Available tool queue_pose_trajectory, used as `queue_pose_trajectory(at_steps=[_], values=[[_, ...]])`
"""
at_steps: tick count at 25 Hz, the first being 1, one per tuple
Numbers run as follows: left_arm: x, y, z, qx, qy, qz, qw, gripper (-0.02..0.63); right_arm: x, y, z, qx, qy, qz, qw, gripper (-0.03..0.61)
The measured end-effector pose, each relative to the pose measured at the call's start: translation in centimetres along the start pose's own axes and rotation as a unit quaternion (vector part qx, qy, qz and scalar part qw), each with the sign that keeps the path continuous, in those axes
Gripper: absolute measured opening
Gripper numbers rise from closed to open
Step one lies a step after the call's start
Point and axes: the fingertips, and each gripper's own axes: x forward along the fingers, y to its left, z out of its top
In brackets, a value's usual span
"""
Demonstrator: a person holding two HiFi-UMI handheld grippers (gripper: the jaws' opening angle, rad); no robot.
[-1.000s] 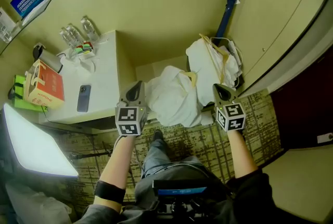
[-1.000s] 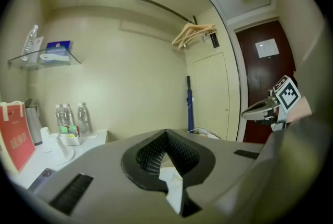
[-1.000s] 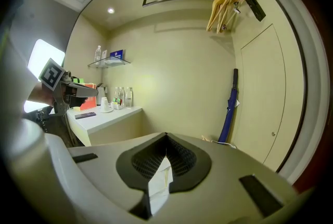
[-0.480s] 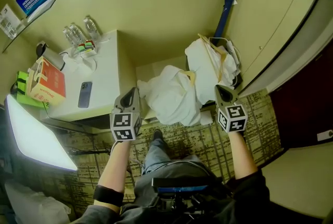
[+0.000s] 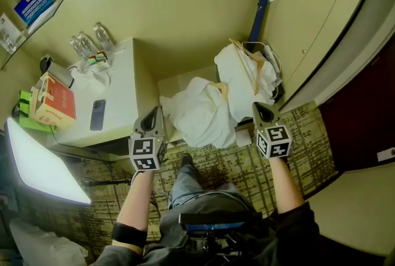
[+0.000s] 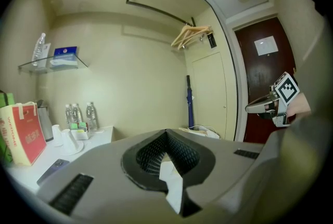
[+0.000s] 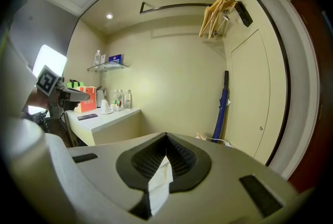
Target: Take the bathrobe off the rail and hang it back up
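Below, a white bathrobe [image 5: 203, 112] lay crumpled on a low stand [image 5: 180, 82] against the wall. It was off the rail [image 7: 174, 7], where wooden hangers [image 7: 214, 17] hung at one end. The heap sat between both grippers, at two o'clock from the left gripper [image 5: 152, 118] and ten o'clock from the right gripper [image 5: 264, 110], close to each. Its long axis ran from eight o'clock to two o'clock, with the far end toward a blue umbrella [image 5: 262, 2]. Both grippers' jaws were closed. A white sliver showed in each slit, but what it was could not be told.
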Motion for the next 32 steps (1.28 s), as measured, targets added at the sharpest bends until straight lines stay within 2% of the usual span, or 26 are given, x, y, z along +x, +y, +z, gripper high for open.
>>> queue_pose_trajectory(at_steps=[8, 14, 21, 25, 29, 32], values=[[0.4, 0.6, 0.1, 0.013, 0.01, 0.001, 0.9999, 0.001, 1.7, 0.9, 0.0, 0.016, 0.005, 0.011, 1.0, 0.018], [3.0, 2.2, -0.5, 0.008, 0.016, -0.018, 0.9997, 0.0, 4.4, 1.2, 0.0, 0.025, 0.012, -0.005, 1.0, 0.018], [6.6, 3.5, -1.8, -0.001, 0.027, -0.052, 0.9983, 0.003, 7.2, 1.9, 0.8, 0.013, 0.018, -0.022, 1.0, 0.018], [9.5, 3.6, -2.6, -0.006, 0.027, -0.083, 0.9961, 0.041, 9.1, 1.5, 1.1, -0.001, 0.012, -0.035, 0.999, 0.018], [11.6, 3.2, -4.9, -0.017, 0.055, -0.109, 0.9924, 0.121, 11.1, 1.0, 0.2, 0.004, 0.022, -0.044, 0.999, 0.018], [13.5, 2.9, -6.0, -0.029, 0.069, -0.117, 0.9904, 0.152, 13.4, 0.7, -0.3, 0.002, 0.025, -0.038, 0.999, 0.018]])
